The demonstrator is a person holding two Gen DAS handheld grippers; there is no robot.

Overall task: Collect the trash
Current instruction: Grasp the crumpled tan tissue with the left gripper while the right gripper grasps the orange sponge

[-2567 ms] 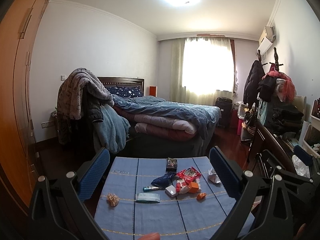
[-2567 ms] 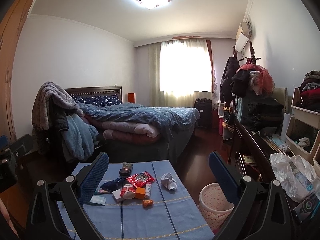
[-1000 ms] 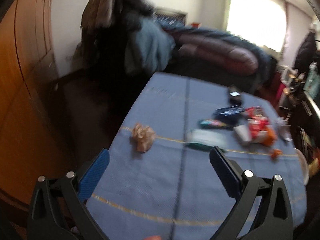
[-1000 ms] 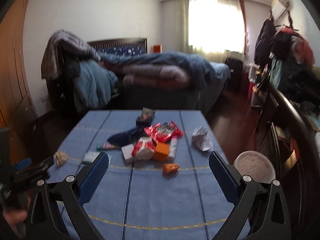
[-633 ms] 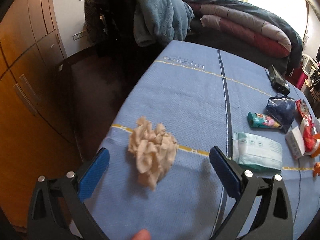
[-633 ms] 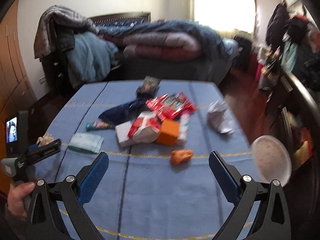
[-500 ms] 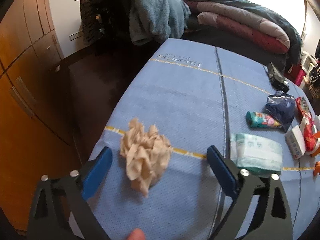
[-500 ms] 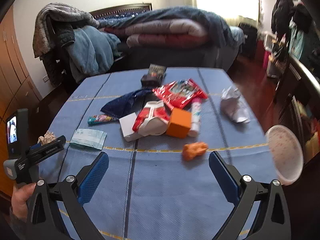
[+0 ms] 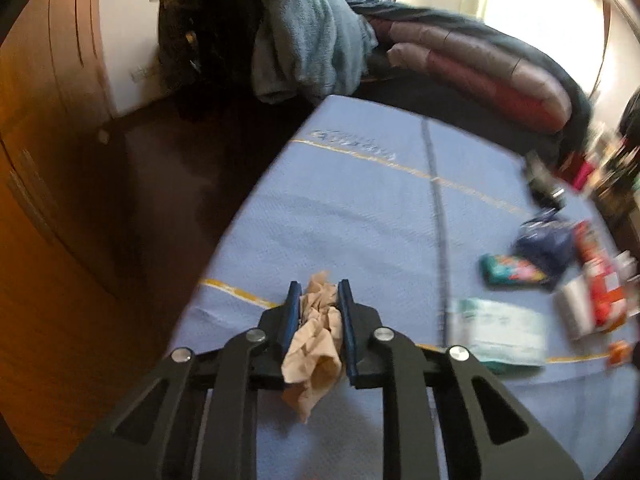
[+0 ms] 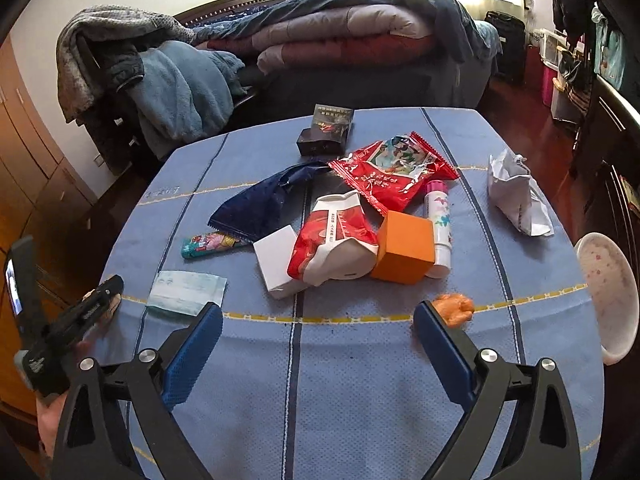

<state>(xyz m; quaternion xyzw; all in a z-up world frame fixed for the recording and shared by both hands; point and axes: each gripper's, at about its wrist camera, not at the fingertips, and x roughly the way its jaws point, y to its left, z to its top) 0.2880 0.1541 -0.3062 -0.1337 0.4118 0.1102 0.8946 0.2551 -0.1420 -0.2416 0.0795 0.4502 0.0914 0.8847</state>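
Left tongs (image 9: 319,300) now round tissue wad (image 9: 316,344)

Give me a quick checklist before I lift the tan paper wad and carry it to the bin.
1. Left gripper jaws shut on the wad: ok.
2. Wad held securely: cannot tell; a loose tail hangs below the jaws.
3. Wad clear of the tissue pack and other litter: ok.
4. Right gripper empty, jaws wide open over bare cloth: ok.
5. Orange scrap lined up between the right jaws: not ok; it sits by the right pad.
6. Bin in view off the table's right edge: ok.
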